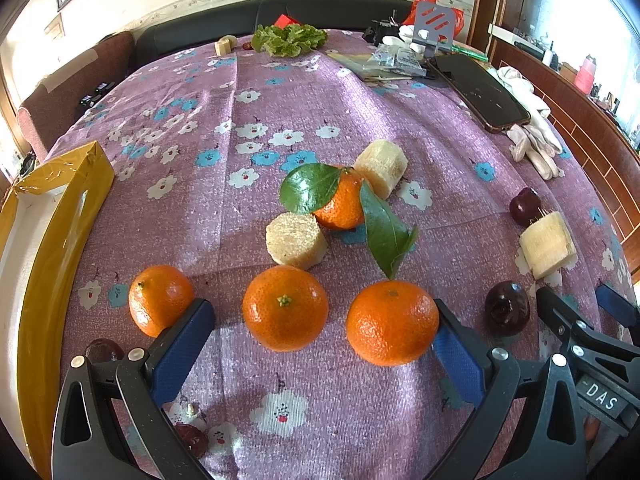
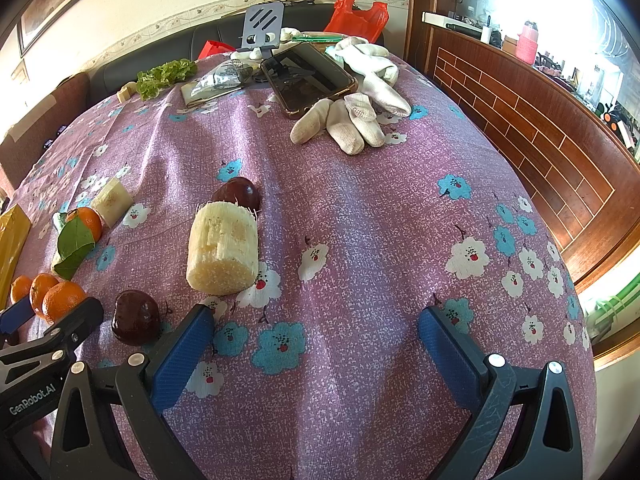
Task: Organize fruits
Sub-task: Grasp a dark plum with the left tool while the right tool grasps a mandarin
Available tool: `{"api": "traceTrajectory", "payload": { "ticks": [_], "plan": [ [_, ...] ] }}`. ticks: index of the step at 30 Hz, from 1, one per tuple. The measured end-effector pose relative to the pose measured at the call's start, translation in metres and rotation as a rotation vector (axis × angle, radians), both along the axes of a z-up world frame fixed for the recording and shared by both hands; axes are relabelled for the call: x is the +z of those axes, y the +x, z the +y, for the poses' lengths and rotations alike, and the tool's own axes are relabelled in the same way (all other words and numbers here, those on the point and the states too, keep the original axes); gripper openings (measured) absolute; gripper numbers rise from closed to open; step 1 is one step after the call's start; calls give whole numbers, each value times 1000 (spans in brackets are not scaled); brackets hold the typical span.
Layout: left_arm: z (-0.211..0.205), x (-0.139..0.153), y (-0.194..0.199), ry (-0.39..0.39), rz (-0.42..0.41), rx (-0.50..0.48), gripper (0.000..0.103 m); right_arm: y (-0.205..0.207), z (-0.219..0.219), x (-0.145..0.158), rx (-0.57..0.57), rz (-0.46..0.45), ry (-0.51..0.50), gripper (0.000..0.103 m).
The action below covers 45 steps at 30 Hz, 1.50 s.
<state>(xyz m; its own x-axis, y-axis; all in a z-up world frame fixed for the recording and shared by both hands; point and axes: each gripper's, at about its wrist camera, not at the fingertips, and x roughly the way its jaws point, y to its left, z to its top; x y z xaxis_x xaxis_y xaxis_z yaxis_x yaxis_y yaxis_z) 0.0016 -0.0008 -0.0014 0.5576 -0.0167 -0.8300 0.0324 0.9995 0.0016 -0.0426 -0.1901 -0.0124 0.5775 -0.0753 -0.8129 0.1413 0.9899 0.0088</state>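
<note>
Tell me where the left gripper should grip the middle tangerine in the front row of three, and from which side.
Grip the middle tangerine across its widest part, one finger on each flank, coming straight forward and down. It sits stem-up between the open left gripper fingers. Bare cloth either side separates it from the left tangerine and right tangerine, though the right gap looks tighter.

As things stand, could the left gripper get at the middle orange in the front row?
Probably yes: the left gripper is open, the middle orange sits between its fingers, untouched, with only bare tablecloth before it.
</note>
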Motion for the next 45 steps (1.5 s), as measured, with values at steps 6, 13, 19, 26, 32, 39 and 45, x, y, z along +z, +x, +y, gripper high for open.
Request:
{"api": "traceTrajectory", "payload": {
  "ticks": [6,13,19,26,32,39,45],
  "plan": [
    [1,3,-1,-2,30,-30,103,1,-1,2,12,-2,1,103],
    [29,52,-56,-115,-132,-46,98,-1,-3,2,72,1,-1,103],
    [100,138,-142,-120,-462,47,103,-1,-6,2,134,42,7,103],
    [175,135,-171,-240,-435,145,103,-3,-3,4,103,72,-17,103],
    [174,124,-197,-188,-527,132,103,-43,18,56,173,-113,20,103],
    [158,99,-171,-214,-343,43,103,-20,87,63,428,-114,139,56],
    [130,76,-179,-229,-264,-163,73,1,113,29,500,-47,224,52]
  ]
}}
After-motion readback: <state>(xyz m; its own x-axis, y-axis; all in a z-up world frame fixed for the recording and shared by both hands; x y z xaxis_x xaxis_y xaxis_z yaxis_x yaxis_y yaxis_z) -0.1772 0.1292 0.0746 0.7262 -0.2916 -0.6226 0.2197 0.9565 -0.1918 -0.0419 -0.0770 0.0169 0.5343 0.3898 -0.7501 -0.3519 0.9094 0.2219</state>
